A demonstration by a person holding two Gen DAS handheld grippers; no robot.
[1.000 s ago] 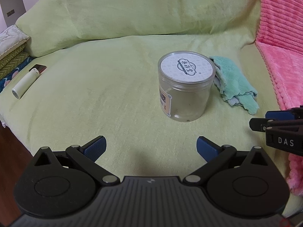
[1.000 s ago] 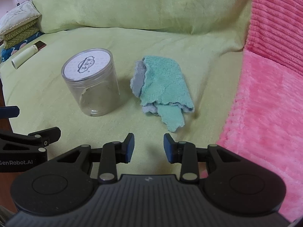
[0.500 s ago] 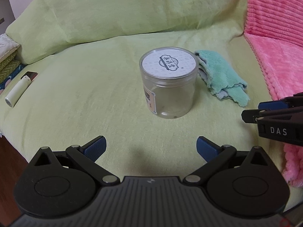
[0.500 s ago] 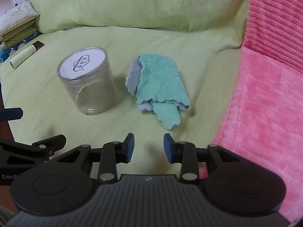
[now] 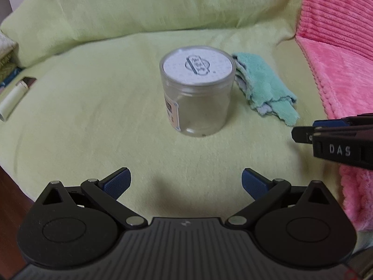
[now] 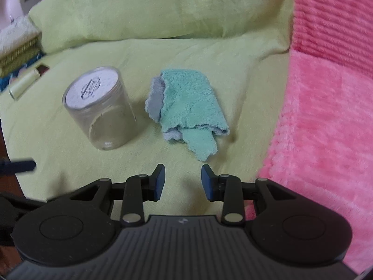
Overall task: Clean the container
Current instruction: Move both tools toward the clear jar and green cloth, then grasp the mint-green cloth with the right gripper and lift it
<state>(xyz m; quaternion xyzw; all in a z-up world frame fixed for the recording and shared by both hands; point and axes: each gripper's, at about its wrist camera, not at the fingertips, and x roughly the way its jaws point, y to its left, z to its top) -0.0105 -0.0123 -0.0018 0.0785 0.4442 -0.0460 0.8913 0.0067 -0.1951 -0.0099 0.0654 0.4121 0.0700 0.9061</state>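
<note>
In my left wrist view, my left hand-held gripper [image 5: 185, 184] is spread wide and holds nothing. I think I have it this wide so its two blue pads can go around the container [image 5: 197, 91]. The container is a clear round tub with a white lid on top. It stands up straight in the middle of the green blanket [image 5: 93, 116], right in front of my gripper but not touching it yet. A teal cloth [image 5: 268, 86] lies just behind the container, on its right side, so it is handy for wiping. A small white tube [image 5: 14, 98] lies far off at the left edge. A pink blanket [image 5: 338, 53] covers the right side. My right hand-held gripper [image 5: 303, 130] pokes in from the right, low and near the cloth.

In my right wrist view, my right hand-held gripper [image 6: 183, 182] has a smaller gap between its pads and holds nothing too. It points at the teal cloth [image 6: 188, 102], which lies crumpled just ahead of it. I think this one is for picking up the cloth. The container [image 6: 102, 112] stands just to the left of the cloth, not touching it here. The lid is on, so no cleaning has started yet
</note>
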